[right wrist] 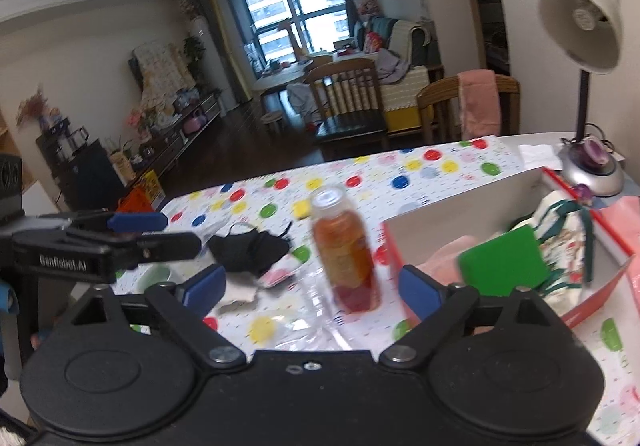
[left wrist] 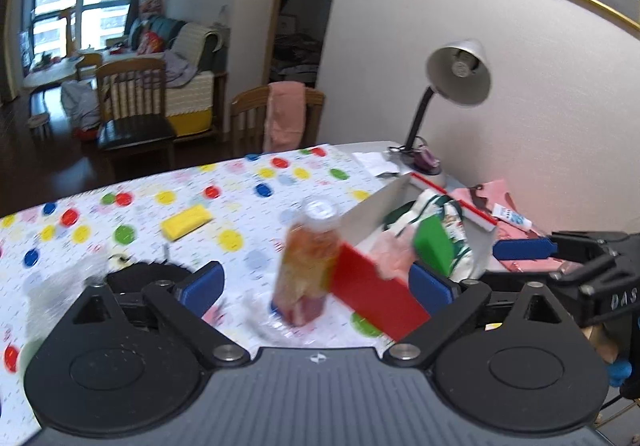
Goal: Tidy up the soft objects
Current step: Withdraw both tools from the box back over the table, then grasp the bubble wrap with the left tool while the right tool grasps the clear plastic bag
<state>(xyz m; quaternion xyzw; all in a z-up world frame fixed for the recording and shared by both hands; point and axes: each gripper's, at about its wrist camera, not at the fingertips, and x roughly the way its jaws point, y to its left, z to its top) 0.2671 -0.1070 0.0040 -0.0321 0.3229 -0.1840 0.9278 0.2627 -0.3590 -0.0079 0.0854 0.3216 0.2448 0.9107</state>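
Yellow sponge still out on the table, both grippers empty

Yellow rectangular foam sponge [left wrist: 186, 222] lies flat on the dotted tablecloth [left wrist: 248, 182] toward the far-left side, long axis running left-low to right-high, well apart from the red open cardboard box [left wrist: 376, 298] holding a green sponge [left wrist: 434, 246]. It sits ahead-left of the left gripper [left wrist: 316, 286], likely the nearer one. Left gripper and right gripper [right wrist: 312, 286] point downward, jaws spread, holding nothing. A black fabric mask [right wrist: 250, 252] lies near the table's left edge.
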